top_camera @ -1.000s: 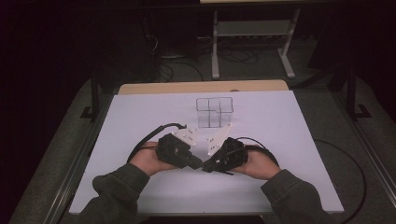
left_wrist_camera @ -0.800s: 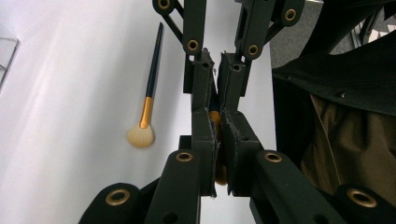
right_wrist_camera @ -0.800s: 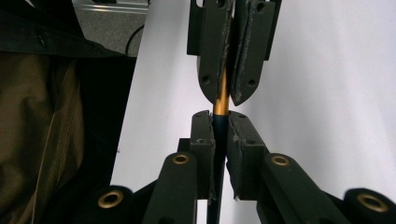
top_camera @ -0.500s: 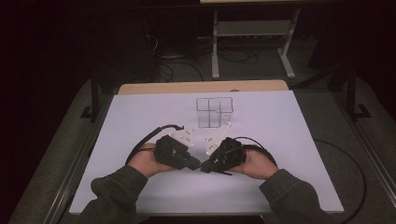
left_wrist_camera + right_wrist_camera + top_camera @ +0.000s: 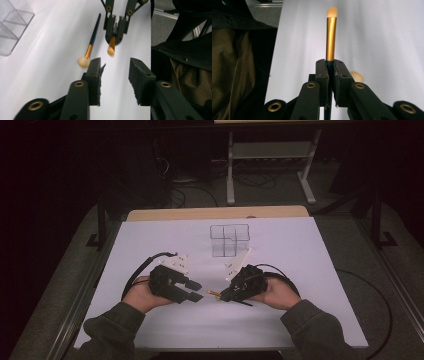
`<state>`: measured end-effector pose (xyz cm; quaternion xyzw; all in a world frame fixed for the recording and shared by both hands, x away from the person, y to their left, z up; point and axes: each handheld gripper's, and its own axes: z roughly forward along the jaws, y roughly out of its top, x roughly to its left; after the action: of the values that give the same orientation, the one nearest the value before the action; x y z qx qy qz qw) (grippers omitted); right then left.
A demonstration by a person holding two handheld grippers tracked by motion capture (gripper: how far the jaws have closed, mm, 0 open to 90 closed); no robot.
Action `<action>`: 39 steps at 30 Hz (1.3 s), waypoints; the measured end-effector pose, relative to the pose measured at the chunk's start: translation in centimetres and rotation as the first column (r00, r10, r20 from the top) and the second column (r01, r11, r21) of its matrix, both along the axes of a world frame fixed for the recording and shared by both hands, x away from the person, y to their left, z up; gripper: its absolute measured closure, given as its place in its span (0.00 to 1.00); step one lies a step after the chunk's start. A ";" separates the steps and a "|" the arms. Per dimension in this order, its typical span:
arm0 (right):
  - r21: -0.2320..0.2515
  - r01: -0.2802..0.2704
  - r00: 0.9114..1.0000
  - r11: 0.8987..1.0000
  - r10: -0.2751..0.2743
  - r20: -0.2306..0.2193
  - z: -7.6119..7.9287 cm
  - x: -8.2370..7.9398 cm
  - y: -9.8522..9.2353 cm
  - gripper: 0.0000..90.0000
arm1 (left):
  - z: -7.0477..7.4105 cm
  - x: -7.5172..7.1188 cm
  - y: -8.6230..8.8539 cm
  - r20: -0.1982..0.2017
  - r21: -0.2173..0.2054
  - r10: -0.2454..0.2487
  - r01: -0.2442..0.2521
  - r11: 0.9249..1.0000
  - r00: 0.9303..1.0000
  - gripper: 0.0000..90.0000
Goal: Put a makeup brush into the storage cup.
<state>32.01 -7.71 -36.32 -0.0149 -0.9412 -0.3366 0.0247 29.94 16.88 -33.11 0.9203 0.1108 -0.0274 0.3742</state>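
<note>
My right gripper (image 5: 225, 296) (image 5: 331, 72) is shut on the dark handle of a makeup brush (image 5: 214, 293) (image 5: 331, 32). Its gold ferrule and small pale tip stick out ahead of the jaws. The left gripper (image 5: 197, 290) (image 5: 115, 75) faces that brush from a short gap away. Its jaws have just been opening and nothing is between them. In the left gripper view the held brush (image 5: 111, 47) points at me from the right gripper (image 5: 115, 27). A second brush (image 5: 91, 42) with a fluffy head lies on the table beside it.
A clear acrylic organizer (image 5: 229, 240) (image 5: 12, 25) with several compartments stands behind the grippers, mid-table. The white table cover (image 5: 310, 270) runs to a wooden strip at the back. Cables trail from both grippers. A metal stand rests on the dark floor beyond.
The left gripper has drawn back to the left, away from the right gripper, and its jaws have opened. The brush stays in the right gripper, which has barely moved.
</note>
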 end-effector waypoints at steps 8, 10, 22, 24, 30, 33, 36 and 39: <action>0.027 0.061 0.998 0.998 -0.060 -0.019 -0.2 1.2 -1.6 0.92 | -1.3 -0.4 1.6 -0.002 -0.018 0.052 -0.052 0.998 0.999 0.65; 0.040 0.072 0.997 0.997 -0.071 -0.021 0.0 1.4 -1.9 0.92 | -1.7 -0.4 2.0 0.002 -0.026 0.062 -0.062 0.998 0.998 0.64; 0.051 0.146 0.989 0.988 -0.145 -0.013 0.6 3.0 -3.3 0.92 | -3.2 -1.7 3.6 0.003 -0.048 0.115 -0.115 0.992 0.993 0.54; 0.048 0.153 0.988 0.987 -0.153 -0.011 0.7 3.2 -3.4 0.92 | -3.5 -1.7 3.8 -0.003 -0.056 0.127 -0.127 0.990 0.992 0.52; 0.050 0.176 0.984 0.983 -0.175 -0.018 0.8 3.7 -3.8 0.92 | -4.0 -2.1 4.2 -0.003 -0.059 0.140 -0.140 0.988 0.990 0.47; 0.055 0.176 0.984 0.983 -0.176 -0.014 1.2 4.0 -3.8 0.92 | -4.1 -2.4 4.2 0.014 -0.056 0.157 -0.156 0.986 0.988 0.47; 0.087 0.178 0.984 0.980 -0.179 -0.004 2.1 4.1 -3.8 0.92 | -4.3 -2.5 4.3 0.028 -0.054 0.168 -0.166 0.985 0.985 0.45; 0.090 0.182 0.983 0.979 -0.184 0.006 2.9 4.3 -3.7 0.92 | -4.6 -2.5 4.6 0.033 -0.055 0.174 -0.172 0.984 0.984 0.44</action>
<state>36.32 -11.39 -33.42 -0.0979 -0.9200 -0.3793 -0.0123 27.45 21.50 -37.73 0.8976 0.1827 0.0197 0.4007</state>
